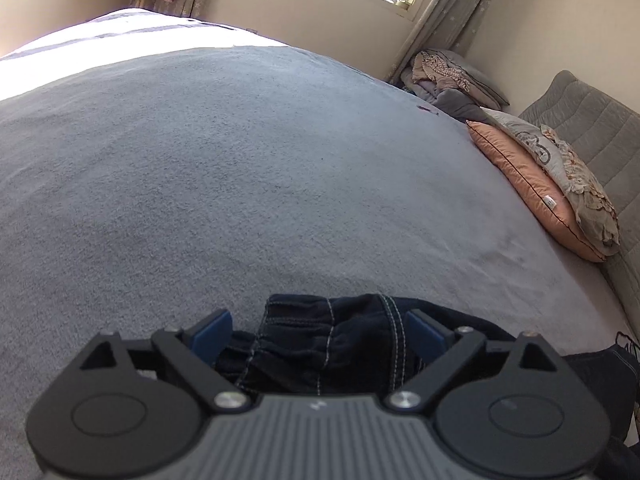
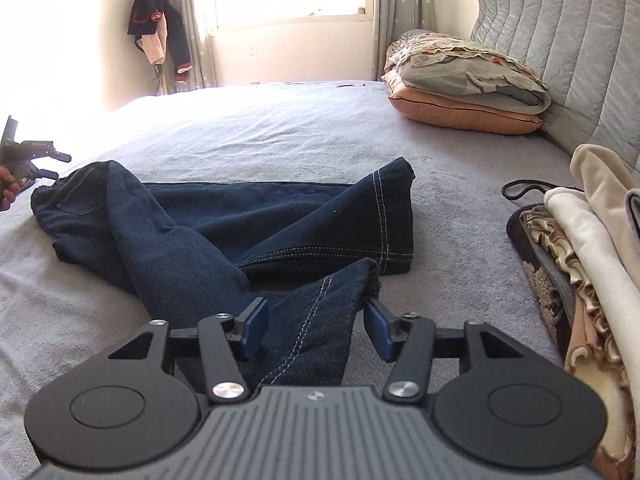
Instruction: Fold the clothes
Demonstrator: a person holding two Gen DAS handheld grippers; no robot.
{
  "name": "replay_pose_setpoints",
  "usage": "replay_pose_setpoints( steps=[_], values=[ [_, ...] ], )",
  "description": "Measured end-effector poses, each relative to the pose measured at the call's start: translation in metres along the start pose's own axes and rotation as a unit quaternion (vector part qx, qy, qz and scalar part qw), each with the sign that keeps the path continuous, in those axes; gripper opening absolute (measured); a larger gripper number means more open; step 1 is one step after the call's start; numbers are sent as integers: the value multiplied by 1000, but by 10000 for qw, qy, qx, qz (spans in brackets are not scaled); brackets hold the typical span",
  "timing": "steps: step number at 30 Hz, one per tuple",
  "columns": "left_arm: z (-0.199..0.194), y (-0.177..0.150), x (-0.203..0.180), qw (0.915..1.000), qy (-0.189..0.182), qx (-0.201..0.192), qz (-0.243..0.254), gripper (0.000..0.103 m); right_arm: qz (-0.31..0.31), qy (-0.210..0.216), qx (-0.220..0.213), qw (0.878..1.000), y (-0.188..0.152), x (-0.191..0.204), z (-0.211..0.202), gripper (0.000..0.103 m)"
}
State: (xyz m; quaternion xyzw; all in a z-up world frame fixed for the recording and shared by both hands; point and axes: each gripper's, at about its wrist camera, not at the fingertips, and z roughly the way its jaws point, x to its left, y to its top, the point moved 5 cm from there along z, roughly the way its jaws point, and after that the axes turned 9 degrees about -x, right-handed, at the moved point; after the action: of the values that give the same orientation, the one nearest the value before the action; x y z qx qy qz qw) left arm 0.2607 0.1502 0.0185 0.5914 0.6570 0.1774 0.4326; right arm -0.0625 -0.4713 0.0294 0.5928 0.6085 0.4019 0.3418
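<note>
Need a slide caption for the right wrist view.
Right gripper open around a leg hem of dark jeans crumpled on the grey bed, folded clothes stacked alongside.

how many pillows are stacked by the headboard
2: an orange pillow at the bottom, lying on the bed, and a grey patterned pillow on top of it. Others may be hidden behind.

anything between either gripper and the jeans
Nothing visible. The dark blue denim jeans already lie between the open jaws of the left hand-held gripper at the waistband and the right hand-held gripper at a leg hem.
</note>
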Motion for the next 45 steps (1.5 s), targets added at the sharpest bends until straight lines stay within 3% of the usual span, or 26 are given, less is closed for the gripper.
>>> replay_pose_setpoints(
  steps=[4,6,7,8,9,12,13,14,15,16,20,25,28,29,30,33,35,38,39,41,43,45],
  values=[
    [23,-9,-6,9995,40,253,184,101,276,-338,-85,9990,9,-16,18,57],
    [31,-10,-8,9991,137,319,252,103,511,-500,-173,9973,14,-27,26,51],
    [34,-9,-11,9990,162,339,249,102,597,-517,-136,9968,15,-31,31,44],
    [36,-9,-13,9990,132,322,273,100,681,-531,-96,9962,17,-36,36,22],
    [37,-10,-16,9989,126,315,335,88,765,-545,-56,9956,19,-40,41,17],
    [31,-16,-20,9982,81,234,554,71,879,-397,298,9949,10,-37,44,28],
    [23,-15,-19,9987,-38,130,485,67,921,-293,302,9949,6,-36,40,37],
    [16,-15,-18,9990,-158,26,415,57,957,-365,292,9943,1,-35,34,58],
    [6,-15,-18,9988,-272,-115,379,53,1054,-579,382,9920,-6,-39,25,68],
    [-6,-14,-19,9981,-380,-293,378,53,1153,-799,475,9890,-14,-43,17,68],
    [-84,-17,-28,9877,-1022,-934,732,52,2359,-714,641,9670,-39,-59,-23,69],
    [-191,-51,-21,9738,-1554,-1193,1154,52,3462,37,596,9363,-65,-50,-26,70],
    [-230,-85,-4,9749,-1566,-982,1239,52,3145,-204,456,9479,-59,-43,-19,40],
    [-240,-97,3,9757,-1540,-889,1282,52,3106,-162,340,9498,-52,-41,-22,17],
    [-248,-106,9,9760,-1538,-804,1317,49,3066,-121,223,9515,-45,-39,-25,14],
    [-268,-118,31,9778,-1697,-618,1065,40,2593,119,-245,9654,-6,-31,-53,14],
    [-278,-119,45,9787,-1805,-578,784,40,2172,238,-383,9751,22,-21,-76,13],
    [-286,-118,57,9793,-1882,-587,462,42,1785,492,-205,9825,37,-10,-94,14],
    [-286,-117,57,9798,-1870,-582,402,54,1660,599,-59,9843,36,-8,-96,16],
    [-279,-115,53,9815,-1821,-495,337,72,1244,532,639,9887,15,-7,-90,24],
    [-267,-114,44,9833,-1748,-353,372,75,1100,-147,944,9893,-9,-22,-80,33],
    [-254,-114,38,9872,-1546,-205,328,83,1631,-412,827,9823,-24,-43,-74,33]
  ],
)
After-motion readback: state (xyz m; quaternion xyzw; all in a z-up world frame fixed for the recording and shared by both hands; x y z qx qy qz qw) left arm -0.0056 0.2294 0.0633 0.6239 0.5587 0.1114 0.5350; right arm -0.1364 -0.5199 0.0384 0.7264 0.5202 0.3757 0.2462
